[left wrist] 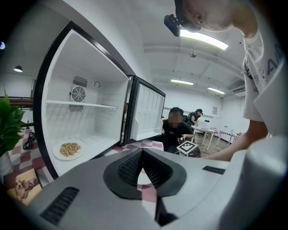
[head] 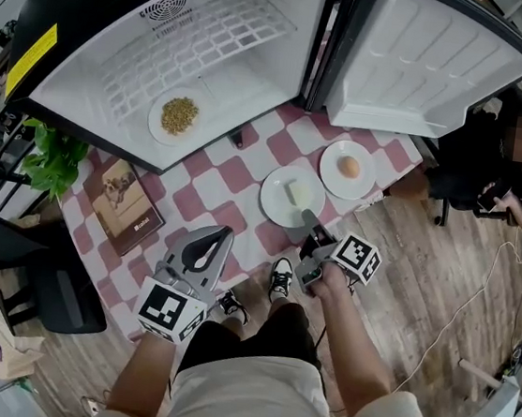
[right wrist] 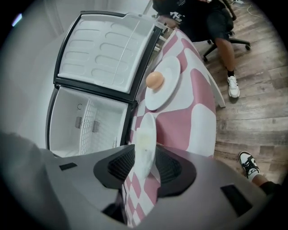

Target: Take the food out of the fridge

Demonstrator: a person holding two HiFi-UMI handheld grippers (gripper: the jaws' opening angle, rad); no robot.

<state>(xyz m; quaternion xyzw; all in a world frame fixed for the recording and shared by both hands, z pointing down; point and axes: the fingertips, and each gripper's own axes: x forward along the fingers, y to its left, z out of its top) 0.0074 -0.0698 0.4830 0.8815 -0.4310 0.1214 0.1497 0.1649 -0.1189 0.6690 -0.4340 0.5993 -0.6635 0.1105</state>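
The white fridge [head: 78, 86] stands open, and a plate of nuts [head: 179, 116] [left wrist: 68, 149] sits on its floor. On the red-and-white checked table [head: 237, 173] rest a plate with a pale butter block [head: 291, 197] [right wrist: 146, 139] and a plate with an egg [head: 348, 169] [right wrist: 167, 85]. My right gripper [head: 309, 220] [right wrist: 145, 164] is at the butter plate's near rim. The rim lies between its jaws, with a gap beside the pads, so it is open. My left gripper [head: 215, 235] [left wrist: 143, 152] hovers over the table's near edge, its tips together and nothing in it.
The fridge door [head: 421, 62] is swung open at the right. A book [head: 125, 200] lies at the table's left, with a green plant [head: 52, 158] beside it. A seated person [head: 493, 165] is at the far right on the wooden floor.
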